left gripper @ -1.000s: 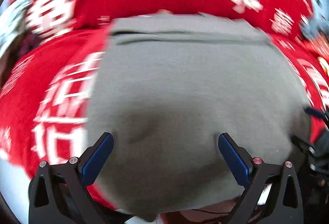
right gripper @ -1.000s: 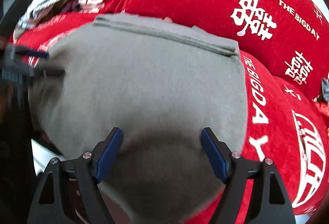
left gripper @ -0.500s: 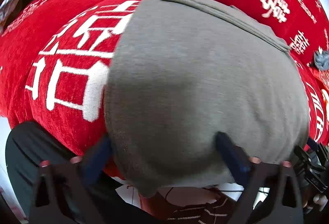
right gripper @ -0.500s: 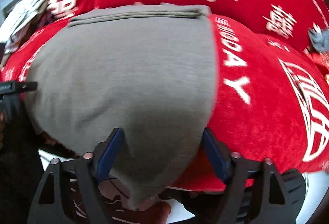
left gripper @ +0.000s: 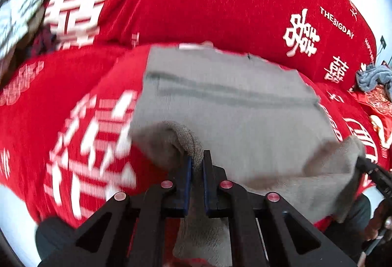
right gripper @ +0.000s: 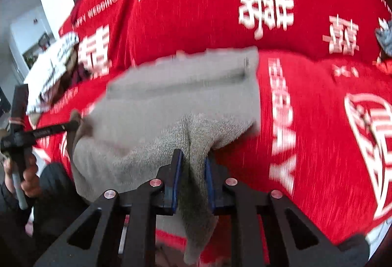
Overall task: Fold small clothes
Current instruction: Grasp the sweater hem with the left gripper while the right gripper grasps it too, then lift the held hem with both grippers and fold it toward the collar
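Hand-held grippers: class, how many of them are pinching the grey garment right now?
2. The left hand-held gripper pinches the near left corner of the grey garment. The right hand-held gripper, jaws closing, pinches the near right corner. Nothing suggests a hidden third.

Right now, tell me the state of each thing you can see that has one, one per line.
Grey garment: lying on the red cover, both near corners pinched and lifted.
Left gripper: shut on the garment's near left corner.
Right gripper: fingers closing, the garment's near right corner between them.
Red cover: spread out under the garment.
Grey cloth: bunched up at the far right.
Patterned cloth: crumpled at the far left.
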### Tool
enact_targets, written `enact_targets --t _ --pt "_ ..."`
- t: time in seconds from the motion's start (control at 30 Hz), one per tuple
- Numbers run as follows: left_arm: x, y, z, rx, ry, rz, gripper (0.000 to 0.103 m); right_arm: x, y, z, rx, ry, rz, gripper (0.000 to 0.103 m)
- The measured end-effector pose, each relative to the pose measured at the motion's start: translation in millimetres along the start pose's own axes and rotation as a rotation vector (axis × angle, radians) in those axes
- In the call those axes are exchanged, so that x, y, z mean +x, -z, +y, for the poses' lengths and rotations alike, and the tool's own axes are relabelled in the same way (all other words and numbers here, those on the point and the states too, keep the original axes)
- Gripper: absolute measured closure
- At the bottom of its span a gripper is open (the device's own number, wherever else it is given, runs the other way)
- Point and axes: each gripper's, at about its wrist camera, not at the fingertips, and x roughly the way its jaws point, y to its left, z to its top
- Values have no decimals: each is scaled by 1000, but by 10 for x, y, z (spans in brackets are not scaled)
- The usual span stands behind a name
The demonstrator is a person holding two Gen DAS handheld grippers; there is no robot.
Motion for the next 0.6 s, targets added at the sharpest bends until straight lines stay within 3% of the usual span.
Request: enact_targets --t 0.1,0.13,0.27,0.37,0.4,0.43,0.5,0.57,0.6 --pt "259 -265 -41 -1 -17 15 94 237 -285 15 9 20 -34 84" --pt "356 -311 -53 -5 -25 29 94 342 -363 18 16 31 -39 96" --pt "607 -302 9 -31 -34 72 93 682 -532 -44 26 59 -6 97" --pt "558 -240 95 -49 4 69 93 767 -502 -58 39 53 46 97" --pt "529 -225 135 -57 17 73 78 732 -470 -78 52 37 44 96" --pt "504 -206 179 -71 27 83 42 687 -434 -98 60 30 44 93" --pt "409 -158 285 -105 0 53 8 631 -368 -140 57 32 50 79" --pt "269 -64 391 -122 19 11 8 511 -278 -193 52 45 47 51" --pt "234 -7 435 -127 40 25 8 429 -222 -234 59 54 34 44"
